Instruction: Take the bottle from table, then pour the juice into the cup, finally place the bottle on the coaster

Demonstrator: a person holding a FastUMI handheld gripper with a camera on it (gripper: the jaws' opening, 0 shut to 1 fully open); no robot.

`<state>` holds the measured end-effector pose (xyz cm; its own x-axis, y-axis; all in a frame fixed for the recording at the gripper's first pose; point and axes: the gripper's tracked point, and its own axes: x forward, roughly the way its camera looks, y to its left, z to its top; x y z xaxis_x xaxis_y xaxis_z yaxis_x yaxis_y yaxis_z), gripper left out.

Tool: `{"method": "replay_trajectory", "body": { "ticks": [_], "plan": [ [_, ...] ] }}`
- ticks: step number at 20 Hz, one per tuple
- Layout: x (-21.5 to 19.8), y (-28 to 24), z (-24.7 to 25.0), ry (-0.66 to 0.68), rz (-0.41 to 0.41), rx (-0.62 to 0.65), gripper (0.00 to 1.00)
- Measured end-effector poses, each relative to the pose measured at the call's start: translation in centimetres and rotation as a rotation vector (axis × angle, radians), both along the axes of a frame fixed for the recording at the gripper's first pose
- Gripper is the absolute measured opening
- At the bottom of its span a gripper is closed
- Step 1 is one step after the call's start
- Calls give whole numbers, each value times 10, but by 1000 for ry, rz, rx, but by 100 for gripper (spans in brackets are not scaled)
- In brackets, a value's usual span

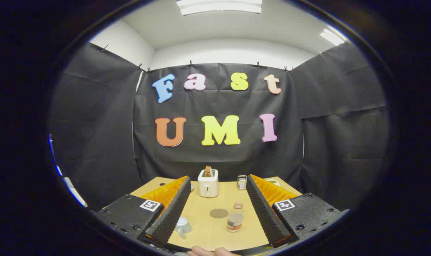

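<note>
1. You work over a light wooden table (215,233) in a booth walled with black cloth, under white ceiling lights.
2. Your gripper (219,185) hangs above the table, fingers spread wide, holding nothing.
3. The bottle (235,217) stands upright between the fingers, toward the right one, uncapped; the round coaster (219,213) lies just left of it, apart.
4. The cup (183,226) sits near the left finger, partly hidden by it.
5. A toaster (208,183) and a small metal object (242,182) stand at the far edge; bare tabletop lies between.
</note>
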<state>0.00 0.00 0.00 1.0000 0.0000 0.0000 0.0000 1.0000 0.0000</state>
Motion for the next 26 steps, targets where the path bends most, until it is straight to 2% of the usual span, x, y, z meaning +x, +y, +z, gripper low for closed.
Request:
{"method": "replay_trajectory", "body": {
  "ticks": [13,18,26],
  "plan": [
    [-2,-4,1,-12,0,-5,100],
    [0,-1,0,-46,31,10,100],
    [15,-11,-28,-37,10,-16,100]
  ]
}}
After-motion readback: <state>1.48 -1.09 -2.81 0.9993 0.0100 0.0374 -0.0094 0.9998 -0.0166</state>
